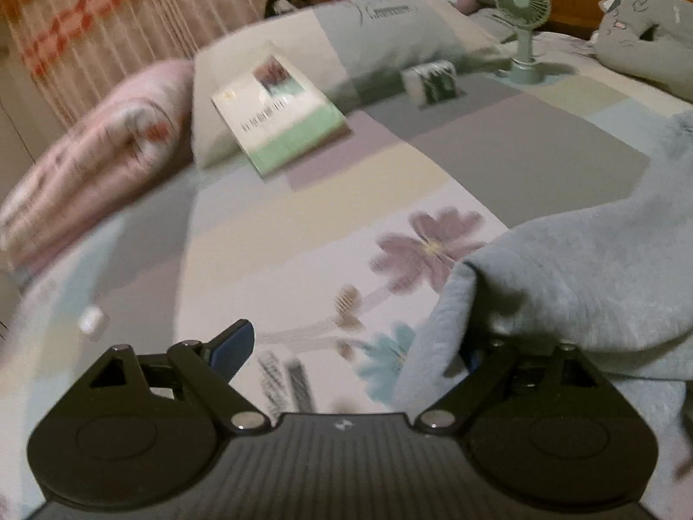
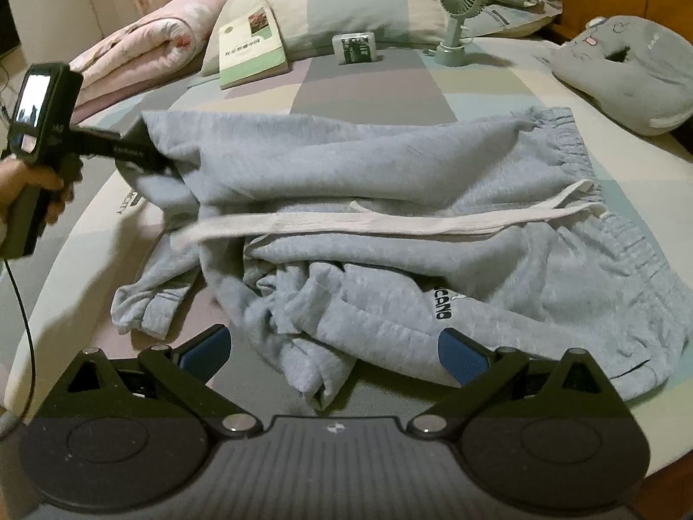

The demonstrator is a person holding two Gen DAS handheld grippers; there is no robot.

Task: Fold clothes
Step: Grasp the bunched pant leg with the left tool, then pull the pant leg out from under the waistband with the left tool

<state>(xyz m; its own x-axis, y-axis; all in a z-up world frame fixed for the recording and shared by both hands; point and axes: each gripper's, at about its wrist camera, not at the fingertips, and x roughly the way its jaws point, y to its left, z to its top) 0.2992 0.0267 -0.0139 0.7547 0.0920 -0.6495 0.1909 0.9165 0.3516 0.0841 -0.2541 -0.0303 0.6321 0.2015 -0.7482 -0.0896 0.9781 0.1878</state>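
My left gripper (image 1: 359,346) has its jaws spread wide, grey cloth draped over the right finger, nothing pinched. My right gripper (image 2: 333,346) jaws stand open over the grey sweatpants (image 2: 390,216), rumpled across the bed (image 2: 368,82).

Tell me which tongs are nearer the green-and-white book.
Left. The left tongs sit at the grey sweatpants' far-left corner, on the book's side. The right tongs are at the sweatpants' near edge, farther off.
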